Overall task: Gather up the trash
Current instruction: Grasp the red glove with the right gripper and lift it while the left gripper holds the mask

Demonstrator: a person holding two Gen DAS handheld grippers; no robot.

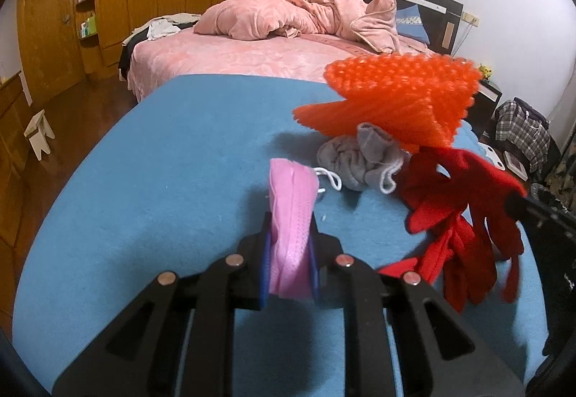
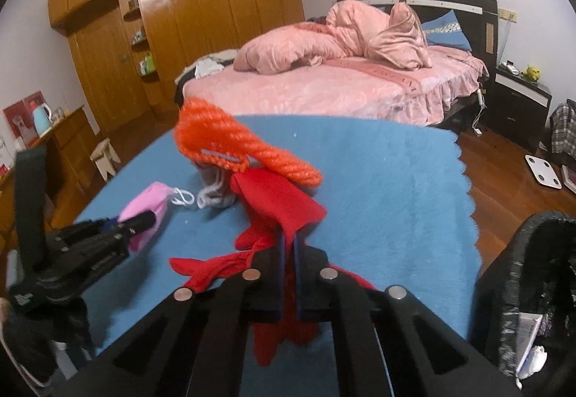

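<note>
My left gripper (image 1: 291,220) is shut on a pink face mask (image 1: 292,206) and holds it just above the blue cloth (image 1: 172,159); it also shows in the right wrist view (image 2: 142,219) with the mask (image 2: 147,206). My right gripper (image 2: 288,235) is shut on a red glove (image 2: 280,202) that hangs from it, with an orange foam net (image 2: 230,145) resting on top. In the left wrist view the glove (image 1: 464,202) and net (image 1: 399,94) hang at the right. A grey sock (image 1: 360,159) lies on the cloth behind them.
A black-lined trash bin (image 2: 532,289) holding some litter stands at the lower right of the table. A pink bed (image 2: 342,80) is behind, a wooden wardrobe (image 2: 201,19) at the back left, a small stool (image 2: 104,156) on the floor, a nightstand (image 2: 518,102) at right.
</note>
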